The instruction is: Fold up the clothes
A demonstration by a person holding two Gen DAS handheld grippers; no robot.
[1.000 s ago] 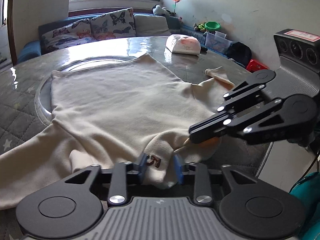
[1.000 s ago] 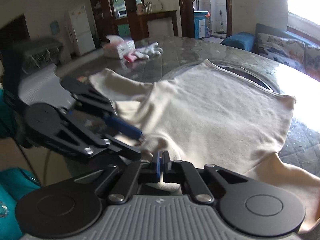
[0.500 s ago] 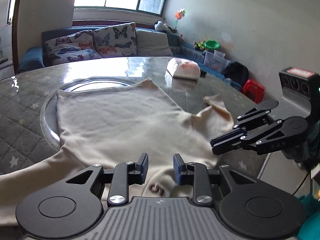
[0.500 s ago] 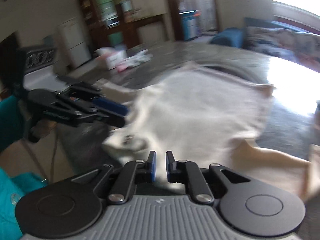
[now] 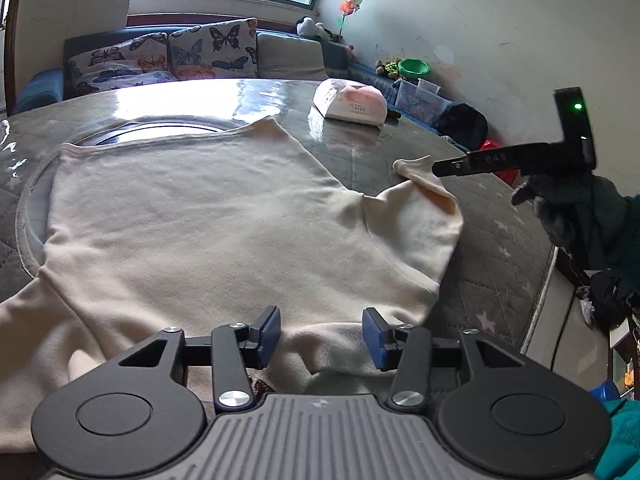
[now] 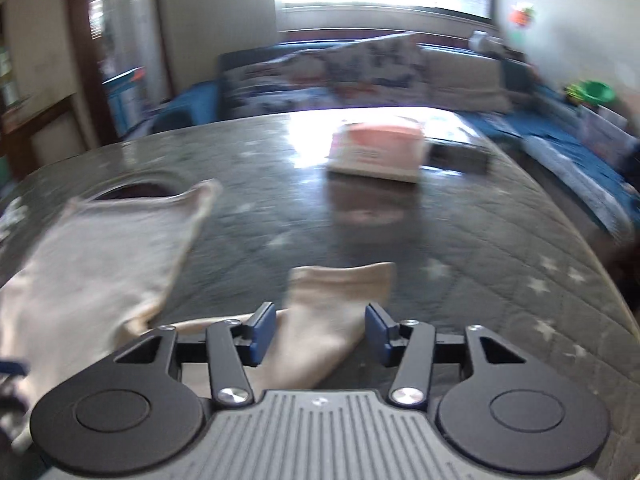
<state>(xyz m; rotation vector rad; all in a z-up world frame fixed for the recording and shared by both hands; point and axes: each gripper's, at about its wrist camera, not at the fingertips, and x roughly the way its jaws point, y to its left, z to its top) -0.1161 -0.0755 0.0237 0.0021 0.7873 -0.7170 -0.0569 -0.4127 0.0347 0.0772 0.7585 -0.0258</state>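
Both tongs gape — left tongs over the cream top, right tongs over its sleeve; no legible writing.

The sweatshirt was plain cream, its cuff the same shade. The table cover was grey, quilted in diamonds and dotted with pale stars. Both the left gripper and the right gripper were black with blue pads. The tissue pack was white and pink. The cushions carried butterflies in black, orange and blue on white. The bowl was bright green
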